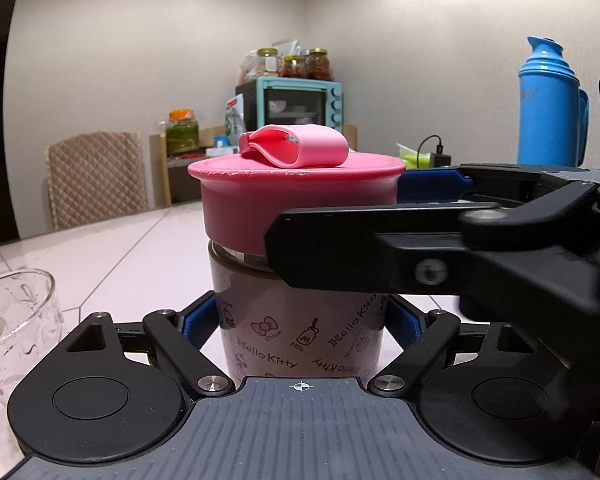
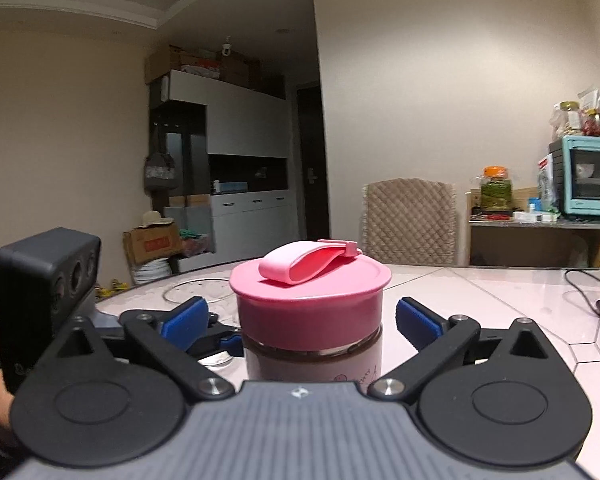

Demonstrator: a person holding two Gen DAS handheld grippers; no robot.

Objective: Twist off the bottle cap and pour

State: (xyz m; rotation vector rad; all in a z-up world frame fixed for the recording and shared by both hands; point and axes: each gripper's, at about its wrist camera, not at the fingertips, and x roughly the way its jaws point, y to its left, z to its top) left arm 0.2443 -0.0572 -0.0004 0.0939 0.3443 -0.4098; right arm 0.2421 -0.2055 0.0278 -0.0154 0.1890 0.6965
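Note:
A Hello Kitty bottle [image 1: 300,336] with a pink screw cap [image 1: 296,204] and a pink loop strap on top stands on the pale table. My left gripper [image 1: 300,322] is shut on the bottle's body, its blue pads [image 1: 196,320] against both sides. My right gripper [image 2: 300,316] straddles the cap [image 2: 310,304] from the right, open, with gaps between its blue pads [image 2: 416,320] and the cap. In the left wrist view its black finger [image 1: 364,248] crosses in front of the cap.
A clear drinking glass [image 1: 12,328] stands at the left, close to the bottle. A blue thermos [image 1: 550,104] stands at the right. A charger and cable [image 1: 436,156] lie behind. A quilted chair [image 1: 96,176], shelf with jars and a teal oven [image 1: 300,100] lie beyond the table.

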